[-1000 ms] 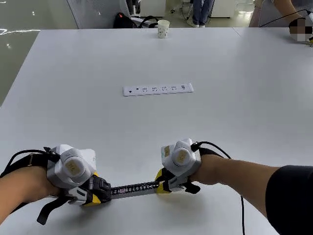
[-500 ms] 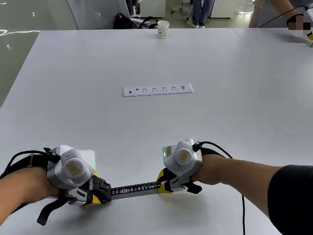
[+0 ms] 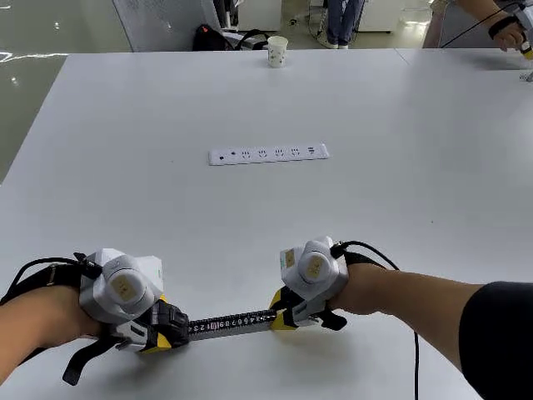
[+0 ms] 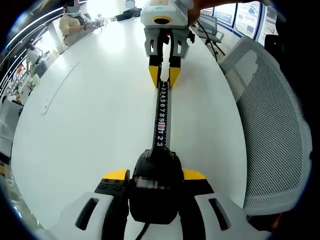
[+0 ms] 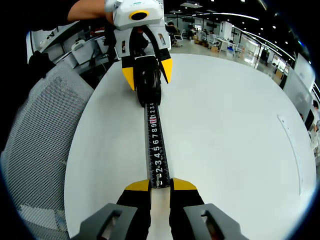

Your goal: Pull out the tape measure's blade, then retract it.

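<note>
On the person's side of the power strip [image 3: 269, 152], the left gripper [image 4: 155, 176] clamps the tape measure case [image 4: 155, 195] and the right gripper [image 5: 160, 186] pinches the blade [image 5: 154, 145] at its tip (jaws almost closed); a slipping pinch could let the sprung blade whip back.

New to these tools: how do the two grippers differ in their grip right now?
The left gripper spreads wide around the black case; the right gripper is nearly shut, pinching the thin blade by its end. Both have yellow tips and face each other.
</note>
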`<state>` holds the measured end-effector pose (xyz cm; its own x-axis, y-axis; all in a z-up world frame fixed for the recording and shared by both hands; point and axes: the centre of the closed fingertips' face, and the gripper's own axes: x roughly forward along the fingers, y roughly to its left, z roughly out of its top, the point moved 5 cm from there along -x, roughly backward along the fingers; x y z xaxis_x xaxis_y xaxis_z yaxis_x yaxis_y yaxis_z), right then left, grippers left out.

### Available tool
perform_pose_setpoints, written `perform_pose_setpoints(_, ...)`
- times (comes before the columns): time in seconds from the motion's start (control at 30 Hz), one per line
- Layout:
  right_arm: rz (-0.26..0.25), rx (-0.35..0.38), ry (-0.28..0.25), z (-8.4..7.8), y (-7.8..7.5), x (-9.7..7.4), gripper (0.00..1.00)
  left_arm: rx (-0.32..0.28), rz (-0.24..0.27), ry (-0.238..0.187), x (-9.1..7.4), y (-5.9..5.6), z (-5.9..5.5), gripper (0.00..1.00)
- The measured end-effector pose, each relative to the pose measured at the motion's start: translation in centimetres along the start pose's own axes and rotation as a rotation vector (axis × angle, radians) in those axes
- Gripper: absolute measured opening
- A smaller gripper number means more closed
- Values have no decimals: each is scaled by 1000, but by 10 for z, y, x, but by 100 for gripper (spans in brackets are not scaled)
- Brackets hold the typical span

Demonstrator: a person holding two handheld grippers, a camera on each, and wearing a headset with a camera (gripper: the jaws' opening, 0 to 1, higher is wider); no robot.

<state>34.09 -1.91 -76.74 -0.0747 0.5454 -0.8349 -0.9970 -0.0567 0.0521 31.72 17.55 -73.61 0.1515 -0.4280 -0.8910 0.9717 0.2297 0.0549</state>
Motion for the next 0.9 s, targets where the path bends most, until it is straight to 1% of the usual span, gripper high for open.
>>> perform_pose_setpoints(0.9,-3,-3,11,-11,1,-9,9,0,2,1,0,0,-1,33)
